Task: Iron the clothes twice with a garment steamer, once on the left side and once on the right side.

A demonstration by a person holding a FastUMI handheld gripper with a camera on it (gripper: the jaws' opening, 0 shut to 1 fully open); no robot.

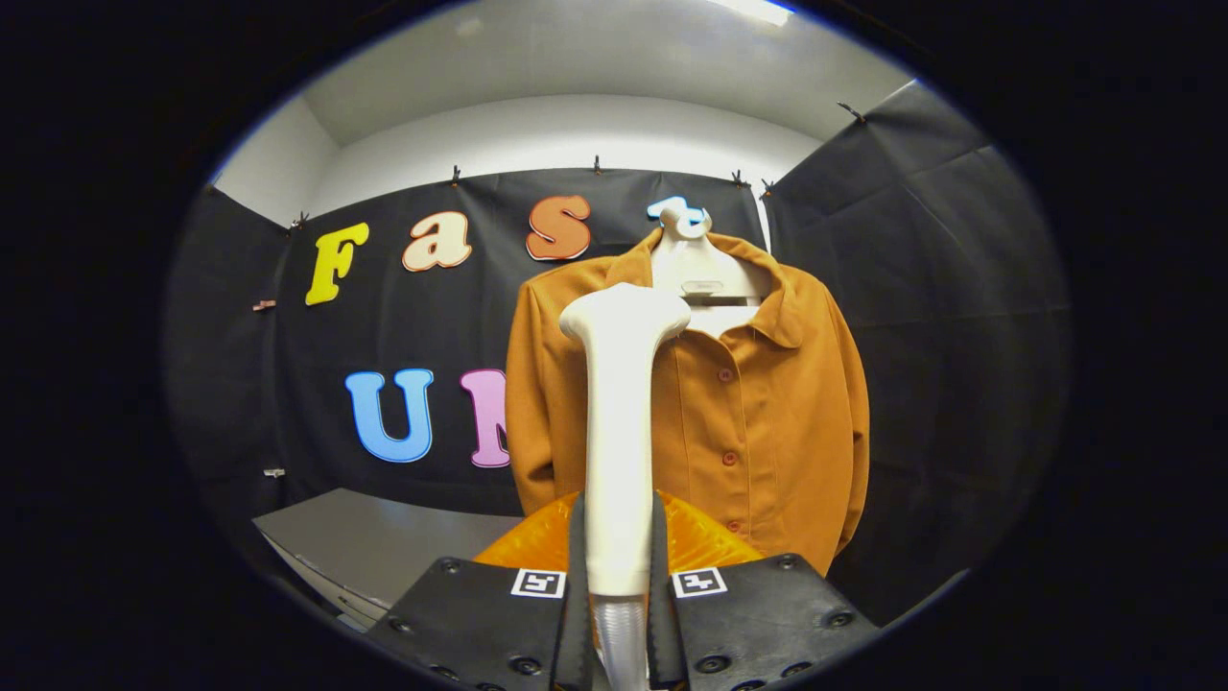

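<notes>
Gripper view, single moment. Landmark for all positions: orange shirt [758, 403].

Gripper [619, 600]: clamped on white garment steamer [619, 422]. Both black fingers [574, 585] pressed against lower handle, one on each side, no gap seen between pads and handle. Square printed markers on finger bases, one either side of handle.

Garment steamer: held upright, handle rising straight from between fingers, flared head at top. Head level with shirt's upper chest, overlapping shirt's side nearer the coloured letters. Contact between head and fabric: cannot be told from this angle. Ribbed pale hose section visible below handle, low between fingers.

Orange shirt: hung facing camera beyond fingers, on white hanger [696, 264]. Hanger hook above collar, collar spread open. Button placket running down middle of shirt, buttons fastened where visible. Sleeves hanging straight down at both sides. Fabric mostly smooth, light vertical folds near placket.

Translucent orange part [523, 542]: low in front of shirt hem, directly behind fingers, faceted surface; identity unclear.

Grey table [384, 537]: below and to one side of shirt, on the side of the coloured letters, edge running toward fingers.

Black cloth wall behind shirt and to both sides, clipped along top edge; white wall and ceiling above it.
</notes>
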